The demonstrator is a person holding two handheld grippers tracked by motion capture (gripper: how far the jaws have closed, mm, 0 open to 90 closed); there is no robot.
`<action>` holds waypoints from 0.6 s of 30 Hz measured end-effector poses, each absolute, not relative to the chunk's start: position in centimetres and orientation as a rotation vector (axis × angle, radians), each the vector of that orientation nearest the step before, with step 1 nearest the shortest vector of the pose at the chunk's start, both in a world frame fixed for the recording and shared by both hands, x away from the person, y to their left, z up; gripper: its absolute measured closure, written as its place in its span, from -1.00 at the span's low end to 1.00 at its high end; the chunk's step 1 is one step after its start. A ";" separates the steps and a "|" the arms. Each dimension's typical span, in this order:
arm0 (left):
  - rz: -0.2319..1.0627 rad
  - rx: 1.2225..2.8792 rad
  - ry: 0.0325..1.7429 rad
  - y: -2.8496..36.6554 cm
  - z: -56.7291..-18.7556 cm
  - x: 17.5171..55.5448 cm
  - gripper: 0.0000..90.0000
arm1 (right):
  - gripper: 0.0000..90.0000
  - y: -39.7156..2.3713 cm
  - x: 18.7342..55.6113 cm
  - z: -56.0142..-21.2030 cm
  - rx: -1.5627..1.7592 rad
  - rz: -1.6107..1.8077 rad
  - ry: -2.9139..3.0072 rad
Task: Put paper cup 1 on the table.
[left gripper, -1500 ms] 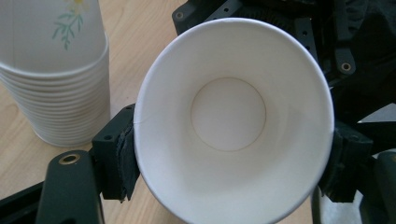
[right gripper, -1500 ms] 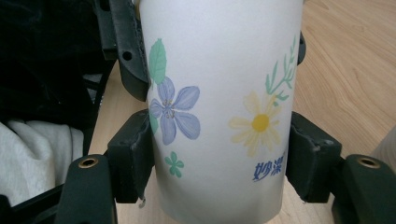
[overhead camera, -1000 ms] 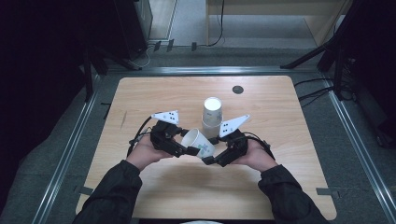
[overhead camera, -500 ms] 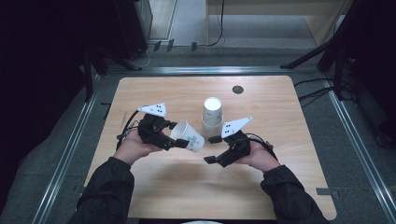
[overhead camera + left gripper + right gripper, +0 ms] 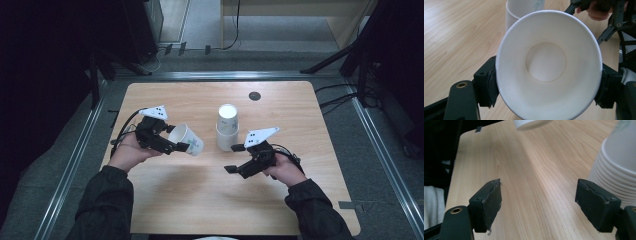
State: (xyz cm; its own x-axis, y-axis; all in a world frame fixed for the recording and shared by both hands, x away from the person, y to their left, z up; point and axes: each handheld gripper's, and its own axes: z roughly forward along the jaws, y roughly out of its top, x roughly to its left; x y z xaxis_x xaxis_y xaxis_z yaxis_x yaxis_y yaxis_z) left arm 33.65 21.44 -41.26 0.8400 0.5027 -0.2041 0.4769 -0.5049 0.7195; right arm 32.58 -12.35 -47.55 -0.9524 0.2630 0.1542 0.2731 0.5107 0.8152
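Note:
A white paper cup (image 5: 187, 140) lies on its side in the air, left of centre, with my left gripper (image 5: 179, 141) shut on it near the rim. In the left gripper view the cup (image 5: 549, 65) turns its mouth to the camera and a pad (image 5: 491, 85) presses each side. A stack of paper cups (image 5: 227, 128) stands upright mid-table. My right gripper (image 5: 232, 158) hovers just in front of the stack, open. Its jaws have just been opening and nothing is between its pads (image 5: 489, 202). The stack (image 5: 619, 170) sits just beyond its right jaw.
The wooden table (image 5: 200, 200) has a small black round spot (image 5: 254, 95) near its far edge. Metal rails run along both sides of the table, with cables (image 5: 340, 97) on the floor at the right. The person's dark sleeves come in from the bottom.
Both grippers met at the cup a second ago. The right one has let go and opened, and the left has carried the cup away to the left and slightly up.

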 end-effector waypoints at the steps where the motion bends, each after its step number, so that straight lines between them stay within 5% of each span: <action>1: 0.043 2.188 0.714 21.6 -41.3 33.7 -0.48 | -0.52 -12.5 32.6 -47.6 -0.502 -1.470 -2.726; 18: 0.045 2.197 0.836 25.1 -42.0 37.3 -0.48 | -0.54 -12.6 32.5 -48.2 -0.484 -1.433 -2.738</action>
State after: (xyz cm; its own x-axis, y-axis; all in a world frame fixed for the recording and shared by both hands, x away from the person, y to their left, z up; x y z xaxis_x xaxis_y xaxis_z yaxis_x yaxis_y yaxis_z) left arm 37.33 25.14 -42.02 0.7841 0.5796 -0.2222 0.5522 -0.4879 0.6760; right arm 32.49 -12.59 -48.24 -0.9520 0.2649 0.1536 0.2773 0.5326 0.7997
